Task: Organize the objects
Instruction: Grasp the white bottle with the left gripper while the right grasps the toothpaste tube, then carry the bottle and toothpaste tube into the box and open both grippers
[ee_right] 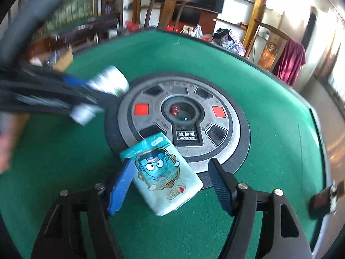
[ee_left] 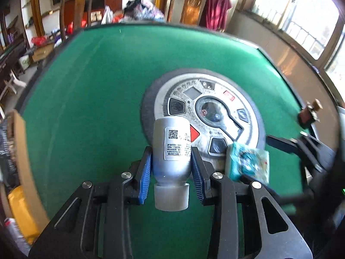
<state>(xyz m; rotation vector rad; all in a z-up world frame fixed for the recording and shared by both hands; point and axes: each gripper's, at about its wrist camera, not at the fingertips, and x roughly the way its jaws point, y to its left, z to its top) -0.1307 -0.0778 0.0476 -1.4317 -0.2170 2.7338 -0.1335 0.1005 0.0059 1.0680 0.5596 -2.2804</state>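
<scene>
My left gripper (ee_left: pixel 171 157) is shut on a silver bottle (ee_left: pixel 171 151) with a white label, cap toward the camera, held above the green table (ee_left: pixel 86 108). The bottle also shows blurred in the right wrist view (ee_right: pixel 107 82). A teal tissue pack (ee_right: pixel 163 174) with a cartoon face lies on the felt between the fingers of my open right gripper (ee_right: pixel 170 183); the left pad touches it, the right pad stands apart. The pack also shows in the left wrist view (ee_left: pixel 248 164).
A round grey control panel (ee_right: pixel 183 116) with red buttons and a dice dome sits in the table's middle. A small dark red item (ee_right: pixel 323 200) lies near the table's right edge. A cardboard box (ee_left: pixel 19 151) with items stands at the left.
</scene>
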